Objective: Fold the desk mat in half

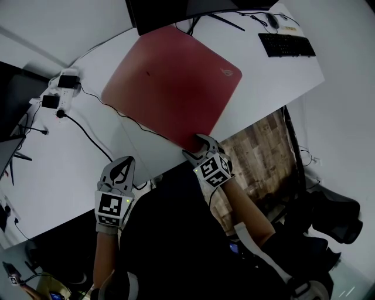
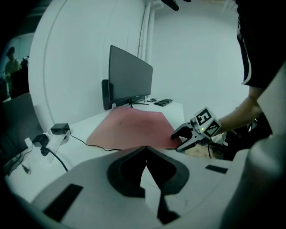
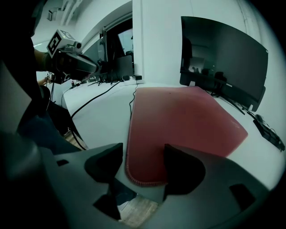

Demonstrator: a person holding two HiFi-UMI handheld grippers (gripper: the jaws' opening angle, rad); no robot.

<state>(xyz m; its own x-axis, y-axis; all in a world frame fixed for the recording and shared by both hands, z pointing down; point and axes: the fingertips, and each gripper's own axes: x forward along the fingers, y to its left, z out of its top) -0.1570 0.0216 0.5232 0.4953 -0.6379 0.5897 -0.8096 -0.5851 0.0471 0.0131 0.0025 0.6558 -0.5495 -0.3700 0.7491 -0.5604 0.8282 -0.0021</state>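
A red desk mat [image 1: 173,82] lies flat and unfolded on the white desk [image 1: 70,158]. My right gripper [image 1: 198,143] is at the mat's near corner by the desk's front edge. In the right gripper view the jaws of the right gripper [image 3: 143,167] stand wide open, with the mat's rounded corner [image 3: 142,178] lying between them, not pinched. My left gripper [image 1: 123,167] hovers over bare desk to the left of the mat, its jaws shut on nothing. The left gripper view shows the left gripper [image 2: 145,150] pointing toward the mat [image 2: 129,127] and the right gripper [image 2: 178,142].
A dark monitor [image 1: 176,12] stands behind the mat. A keyboard [image 1: 287,45] and mouse [image 1: 273,21] sit at the far right. Chargers [image 1: 61,94] and black cables [image 1: 88,132] lie to the left. Past the desk's front edge are wooden floor [image 1: 258,158] and a black chair [image 1: 334,217].
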